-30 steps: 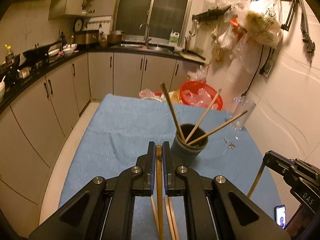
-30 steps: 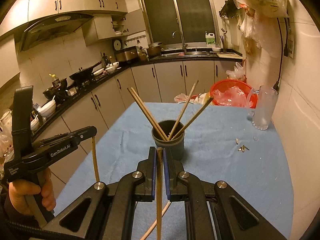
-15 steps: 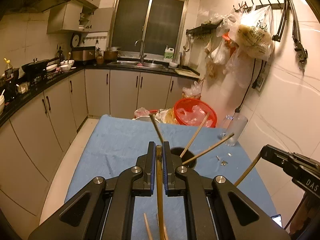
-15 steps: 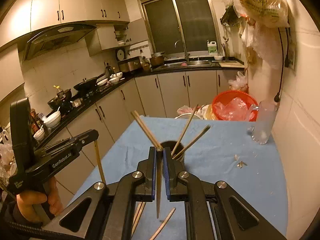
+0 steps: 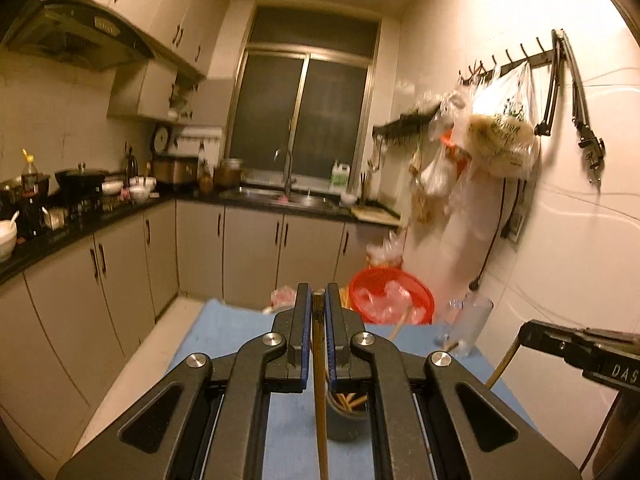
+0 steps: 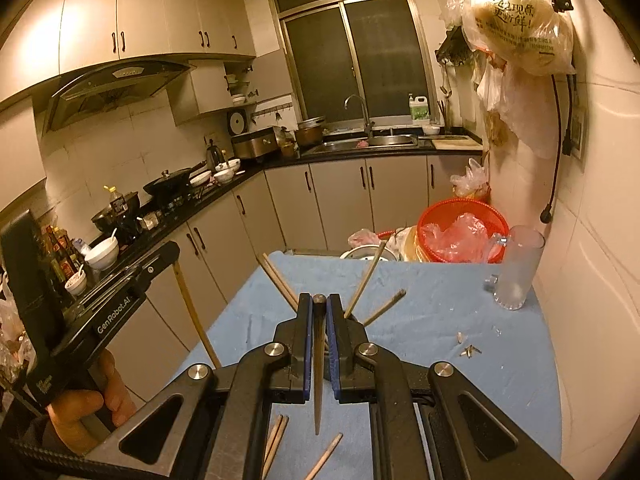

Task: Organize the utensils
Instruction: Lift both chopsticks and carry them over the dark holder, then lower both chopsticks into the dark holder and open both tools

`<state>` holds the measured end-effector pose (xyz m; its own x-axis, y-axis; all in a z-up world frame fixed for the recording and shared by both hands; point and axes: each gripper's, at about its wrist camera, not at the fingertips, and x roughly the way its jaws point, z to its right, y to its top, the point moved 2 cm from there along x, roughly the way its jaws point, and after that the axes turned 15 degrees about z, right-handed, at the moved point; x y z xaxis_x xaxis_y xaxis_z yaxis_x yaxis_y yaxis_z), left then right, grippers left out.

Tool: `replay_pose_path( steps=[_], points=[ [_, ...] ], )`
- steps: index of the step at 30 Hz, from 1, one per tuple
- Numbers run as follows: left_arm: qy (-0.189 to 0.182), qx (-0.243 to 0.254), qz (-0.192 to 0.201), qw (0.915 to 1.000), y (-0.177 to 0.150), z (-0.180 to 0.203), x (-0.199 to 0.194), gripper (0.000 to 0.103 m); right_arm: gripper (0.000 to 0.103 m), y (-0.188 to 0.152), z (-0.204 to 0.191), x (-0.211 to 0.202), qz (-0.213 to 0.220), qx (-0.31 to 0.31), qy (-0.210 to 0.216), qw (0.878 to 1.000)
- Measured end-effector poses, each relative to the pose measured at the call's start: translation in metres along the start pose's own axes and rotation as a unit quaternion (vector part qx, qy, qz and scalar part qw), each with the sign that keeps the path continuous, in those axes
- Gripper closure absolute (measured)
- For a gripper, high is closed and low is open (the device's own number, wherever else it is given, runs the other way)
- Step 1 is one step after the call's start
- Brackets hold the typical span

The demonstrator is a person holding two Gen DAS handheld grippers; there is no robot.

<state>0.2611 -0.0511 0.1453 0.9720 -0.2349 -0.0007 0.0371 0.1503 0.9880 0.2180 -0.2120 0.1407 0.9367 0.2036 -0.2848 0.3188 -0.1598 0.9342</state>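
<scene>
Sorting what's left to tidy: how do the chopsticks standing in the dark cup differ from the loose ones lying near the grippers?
The chopsticks in the cup lean upright and splay apart; the loose chopsticks lie flat on the blue cloth. The first group is gathered in the dark cup; the second is scattered, uncollected. All are plain wooden sticks of similar colour.
</scene>
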Motion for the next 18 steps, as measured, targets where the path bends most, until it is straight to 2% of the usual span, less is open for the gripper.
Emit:
replay_pose_path(
  steps=[6,18],
  points=[
    [-0.007,0.008,0.018,0.9998,0.008,0.009,0.006,0.097,0.096,0.021,-0.005,0.001,0.018,-0.008,0.0,1.0],
    [0.002,-0.022,0.055,0.9982,0.023,0.007,0.037,0.097,0.096,0.056,-0.009,0.014,0.061,-0.011,-0.005,0.998]
  ],
)
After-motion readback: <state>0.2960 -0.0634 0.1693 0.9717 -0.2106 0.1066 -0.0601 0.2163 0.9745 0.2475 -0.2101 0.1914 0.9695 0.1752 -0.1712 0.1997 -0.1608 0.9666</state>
